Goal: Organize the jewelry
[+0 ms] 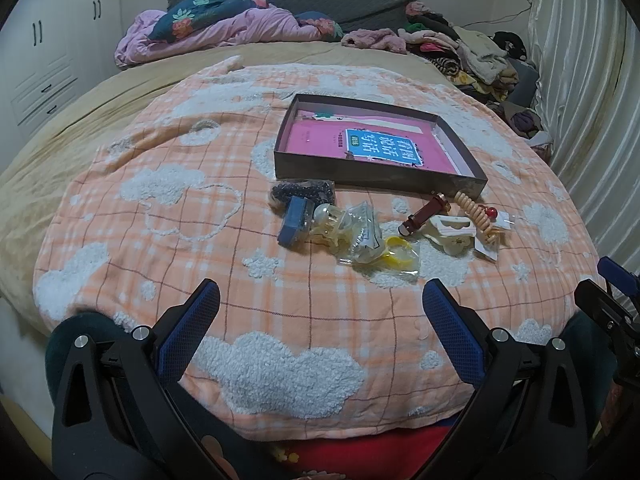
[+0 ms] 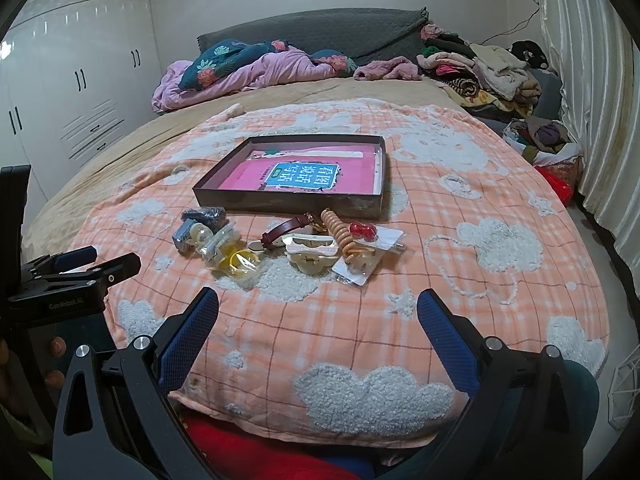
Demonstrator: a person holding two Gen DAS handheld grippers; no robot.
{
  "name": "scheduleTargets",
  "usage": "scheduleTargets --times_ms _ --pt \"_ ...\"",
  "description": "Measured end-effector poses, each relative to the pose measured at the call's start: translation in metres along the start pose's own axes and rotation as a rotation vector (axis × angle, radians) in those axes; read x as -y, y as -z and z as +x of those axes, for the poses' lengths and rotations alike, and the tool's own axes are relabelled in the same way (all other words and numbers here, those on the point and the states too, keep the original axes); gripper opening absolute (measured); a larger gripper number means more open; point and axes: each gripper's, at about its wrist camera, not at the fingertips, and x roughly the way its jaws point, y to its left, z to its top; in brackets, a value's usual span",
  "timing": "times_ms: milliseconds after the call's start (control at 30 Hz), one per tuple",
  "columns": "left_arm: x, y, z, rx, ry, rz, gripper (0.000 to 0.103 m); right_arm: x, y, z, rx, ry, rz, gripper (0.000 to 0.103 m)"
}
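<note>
A shallow dark box lined with a pink booklet lies on an orange checked blanket. In front of it lies a loose pile of jewelry: a dark bead bracelet in a bag, a blue case, a yellow ring in a bag, a brown watch strap, a cream hair claw, a beige coil tie and a red bead card. My left gripper and right gripper are open and empty, short of the pile.
The blanket covers a bed. A crumpled pink quilt and piled clothes lie at the far end. White wardrobes stand left, a curtain right. The other gripper shows at each view's edge.
</note>
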Motion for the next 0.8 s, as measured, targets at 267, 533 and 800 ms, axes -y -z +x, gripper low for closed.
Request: scheduleTargets --times_ms 267,533,800 --pt "0.001 0.000 -0.001 0.000 -0.002 0.000 0.095 0.000 0.000 0.001 -0.002 -0.001 -0.003 0.099" --pt "0.000 -0.004 0.000 -0.005 -0.007 -0.005 0.095 0.000 -0.006 0.011 -0.010 -0.004 -0.017 0.099" --pt "-0.016 -0.010 0.020 -0.022 -0.024 -0.035 0.095 0.006 -0.016 0.025 -0.015 -0.011 -0.021 0.099"
